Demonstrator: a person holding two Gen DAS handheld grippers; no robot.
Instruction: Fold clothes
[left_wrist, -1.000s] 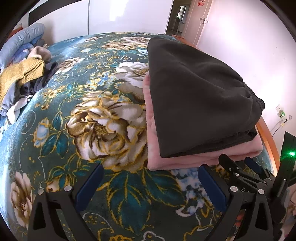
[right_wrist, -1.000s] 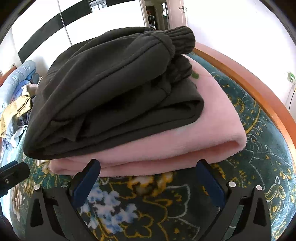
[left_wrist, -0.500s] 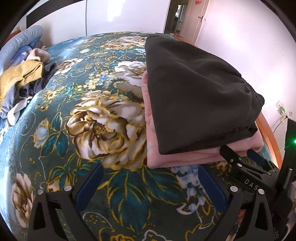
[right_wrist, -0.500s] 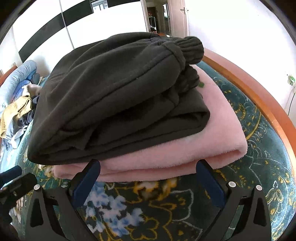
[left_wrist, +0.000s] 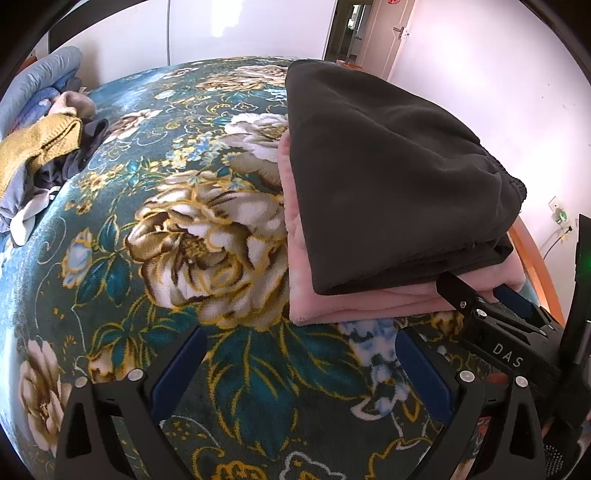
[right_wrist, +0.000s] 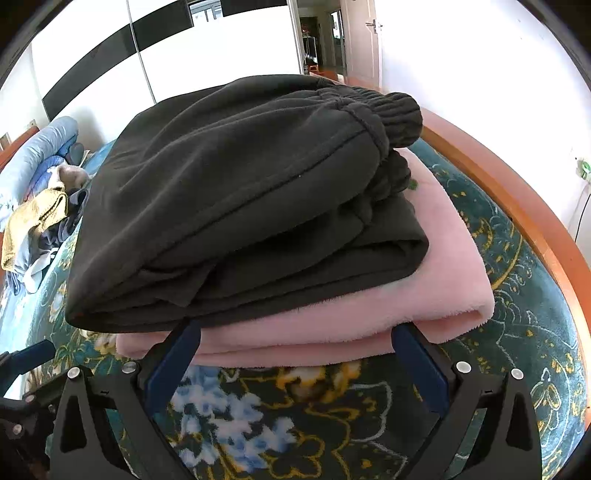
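A folded dark grey fleece garment (left_wrist: 388, 177) lies on top of a folded pink fleece garment (left_wrist: 354, 306) on a floral bedspread. Both also show in the right wrist view, dark one (right_wrist: 236, 199) over pink one (right_wrist: 424, 295). My left gripper (left_wrist: 299, 365) is open and empty, over the bedspread just in front of the stack's near left corner. My right gripper (right_wrist: 295, 354) is open, its fingertips right at the pink garment's near edge, holding nothing. The right gripper also shows in the left wrist view (left_wrist: 491, 306), at the stack's near right edge.
A heap of unfolded clothes with a yellow knit piece (left_wrist: 40, 147) lies at the far left of the bed. A wooden bed rail (right_wrist: 517, 206) runs along the right side. White walls and an open doorway (left_wrist: 354, 33) stand behind.
My right gripper has moved forward to the stack, its fingertips now at the pink garment's edge. My left gripper has crept slightly closer. The stack has not moved.
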